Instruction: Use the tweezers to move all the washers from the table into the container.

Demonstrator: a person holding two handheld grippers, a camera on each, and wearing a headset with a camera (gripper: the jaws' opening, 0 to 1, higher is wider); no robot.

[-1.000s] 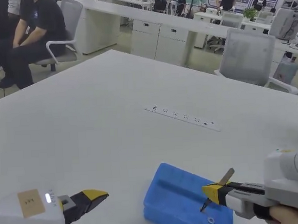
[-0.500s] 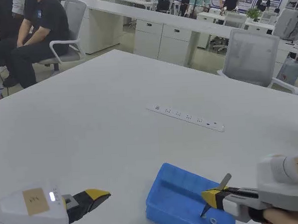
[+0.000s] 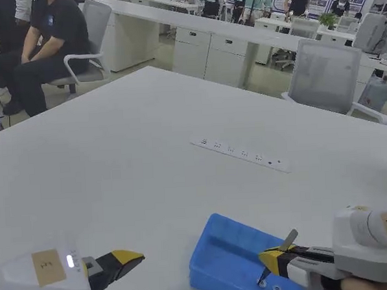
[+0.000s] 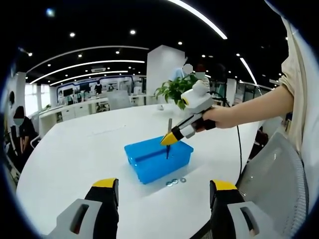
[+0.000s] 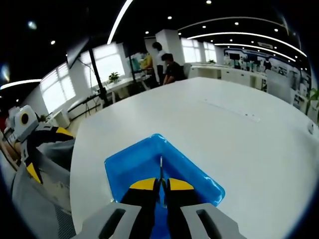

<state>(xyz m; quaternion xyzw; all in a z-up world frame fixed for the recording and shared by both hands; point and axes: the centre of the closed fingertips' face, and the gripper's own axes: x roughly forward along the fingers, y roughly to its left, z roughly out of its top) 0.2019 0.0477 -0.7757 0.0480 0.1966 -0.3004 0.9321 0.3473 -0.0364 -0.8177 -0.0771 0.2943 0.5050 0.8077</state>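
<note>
Two small washers [image 4: 172,182] lie on the white worktop [image 3: 148,154], close together and just beside the near wall of the blue container [image 4: 157,158] as the left gripper view shows it. The container is an open rectangular tray standing flat on the worktop.

Over it, the tweezers [image 4: 167,152] stand close to upright, tip pointing down into the tray's interior; whether the tip touches the floor cannot be told. The right tool [image 4: 174,138] is clamped on the tweezers, its yellow-tipped jaws pressed together around the thin shaft, which runs up between them in the right gripper view. A hand [image 4: 219,115] grips this tool's handle, the forearm stretched out level from the right side of the left gripper view, and the tool slopes down toward the tray.

The left tool [image 3: 131,259] hangs low over the worktop, well apart from the container's left side. Its jaws are spread wide with nothing between them, and they face the tray and the washers.

Farther back on the worktop lies a long white power strip [image 3: 239,153].
</note>
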